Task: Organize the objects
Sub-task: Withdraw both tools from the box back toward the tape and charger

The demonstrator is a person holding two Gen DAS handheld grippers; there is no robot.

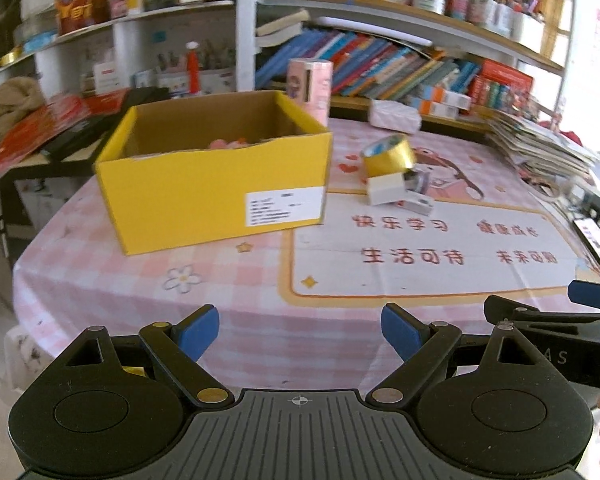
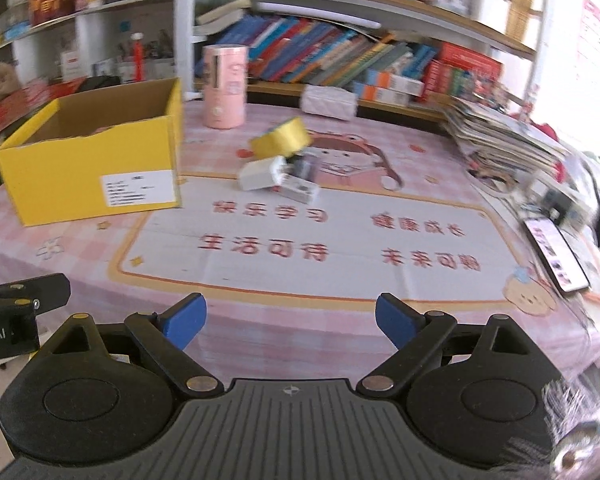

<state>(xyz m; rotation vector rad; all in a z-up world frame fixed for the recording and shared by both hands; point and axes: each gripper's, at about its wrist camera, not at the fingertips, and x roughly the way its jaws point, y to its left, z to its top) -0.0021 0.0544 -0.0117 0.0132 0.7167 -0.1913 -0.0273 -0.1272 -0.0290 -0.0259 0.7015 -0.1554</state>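
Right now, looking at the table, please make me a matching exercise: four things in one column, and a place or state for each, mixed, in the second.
1. yellow box
2. gold tape roll
3. pink cylinder
4. phone

a. stands upright behind the box
b. lies flat at the table's right edge
c. open on top, white label on its side
d. leans on small white boxes

Pairs: 1-c, 2-d, 3-a, 4-b

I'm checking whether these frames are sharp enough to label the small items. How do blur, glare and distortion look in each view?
Left wrist view: fisheye bends the shelves; the yellow box and gold tape roll are slightly soft, and the window side is blown out. Right wrist view: more smeared, especially the paper stack and phone toward the bright right edge; the white blocks stay distinguishable.
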